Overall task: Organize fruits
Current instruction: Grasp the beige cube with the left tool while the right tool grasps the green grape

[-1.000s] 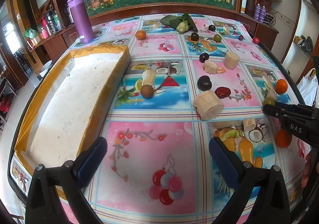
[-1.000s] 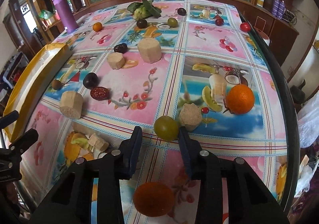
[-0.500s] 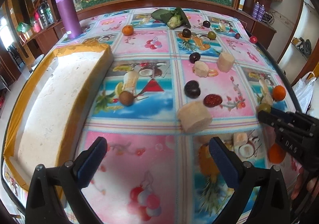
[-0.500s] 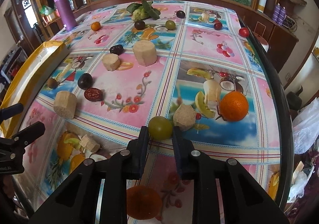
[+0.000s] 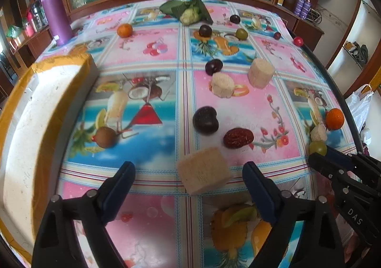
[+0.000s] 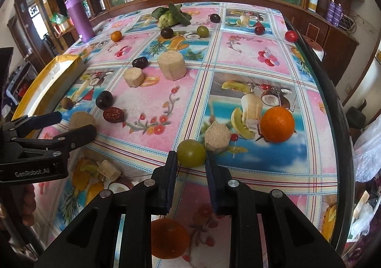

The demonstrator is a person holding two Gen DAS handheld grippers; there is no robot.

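My left gripper (image 5: 189,169) is open, its fingers either side of a tan sugarcane chunk (image 5: 203,170) on the fruit-print tablecloth; it also shows in the right wrist view (image 6: 71,125). A dark plum (image 5: 205,120) and a red date (image 5: 238,138) lie just beyond. My right gripper (image 6: 191,157) is open narrowly, fingertips flanking a green grape-like fruit (image 6: 191,152) without clamping it. An orange (image 6: 277,125) and a small cane piece (image 6: 217,136) sit to its right. A white foam tray with a yellow rim (image 5: 35,110) lies at the left.
More cane chunks (image 6: 171,65), plums, oranges (image 5: 124,30) and a leafy green fruit (image 5: 190,14) are scattered farther back. A purple bottle (image 5: 56,12) stands at the back left. Another orange (image 6: 167,241) lies under my right gripper. The table edge (image 6: 333,110) runs along the right.
My left gripper has moved forward and right until the cane chunk sits between its fingers. My right gripper has narrowed and advanced to the green fruit.
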